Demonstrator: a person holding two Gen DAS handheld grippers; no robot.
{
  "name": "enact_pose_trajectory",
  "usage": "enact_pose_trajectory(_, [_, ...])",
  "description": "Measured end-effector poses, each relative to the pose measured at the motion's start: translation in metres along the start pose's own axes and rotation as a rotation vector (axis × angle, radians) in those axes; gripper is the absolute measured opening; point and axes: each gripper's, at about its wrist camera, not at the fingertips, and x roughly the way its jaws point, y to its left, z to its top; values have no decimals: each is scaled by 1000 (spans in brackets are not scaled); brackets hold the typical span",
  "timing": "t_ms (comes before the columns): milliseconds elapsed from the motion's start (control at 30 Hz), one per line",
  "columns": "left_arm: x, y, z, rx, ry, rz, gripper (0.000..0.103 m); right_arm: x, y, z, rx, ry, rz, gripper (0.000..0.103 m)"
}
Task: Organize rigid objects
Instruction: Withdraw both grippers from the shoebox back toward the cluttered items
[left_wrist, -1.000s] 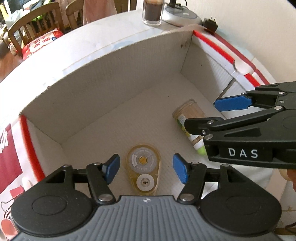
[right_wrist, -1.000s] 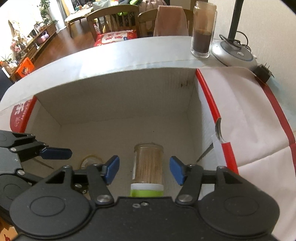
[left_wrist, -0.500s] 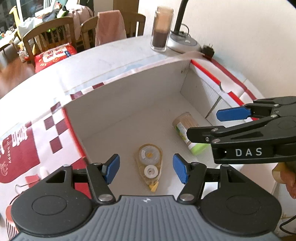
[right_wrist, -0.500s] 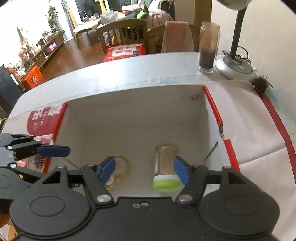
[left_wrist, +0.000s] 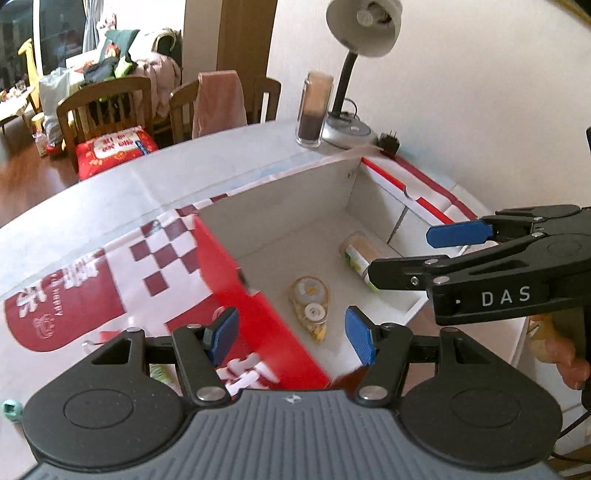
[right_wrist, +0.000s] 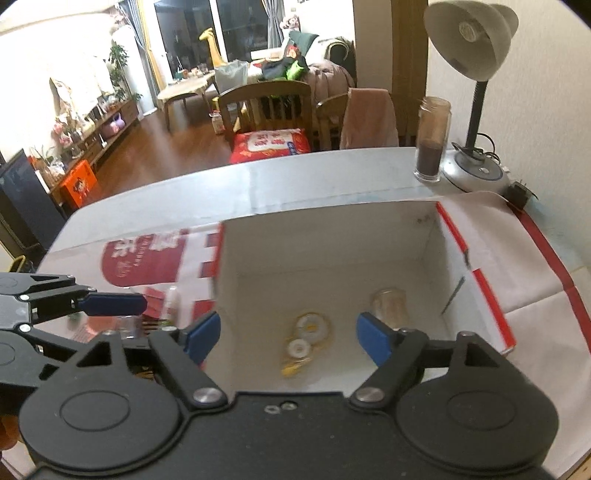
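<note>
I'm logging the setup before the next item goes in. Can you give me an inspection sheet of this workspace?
Surface: pale table, largely covered by the flattened flaps of an open red-and-white cardboard box.
Job's things: a correction tape dispenser and a toothpick jar with a green cap lie on their sides on the box floor, apart from each other.
Clutter: tall glass jar of dark powder upright at the table's far edge; small items left of the box, too blurred to name.
Grippers: left gripper open and empty; right gripper open and empty, its jaws having just been opening.
Cables: cord at the desk lamp base; black plug beside it.
Surroundings: wooden chairs, red printed bag, living room beyond.
</note>
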Motion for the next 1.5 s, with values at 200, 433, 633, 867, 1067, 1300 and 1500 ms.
enact_pose_trajectory(200, [-38,25,-22,-9,-43,5,63,-16,38,-12,10,-52,7,84])
enact_pose_trajectory(433, [-75,59,-52,-29,-99,42,69,-33,81,-29,19,-99,17,89])
enact_pose_trajectory(633, [-102,91,-78,-61,-161,92,78,-34,116,-45,-4,-108,30,96])
enact_pose_trajectory(867, [-128,129,-110,-127,-225,153,82,-35,146,-68,-15,-130,55,103])
enact_pose_trajectory(1067, [-136,160,-140,-195,-241,204,84,-26,170,-94,-69,-113,51,103])
enact_pose_trajectory(1300, [-128,190,-166,-283,-227,287,84,-8,190,-118,-141,-80,56,103])
enact_pose_trajectory(1500, [-109,207,-176,-267,-205,374,84,10,194,-125,-176,-48,75,101])
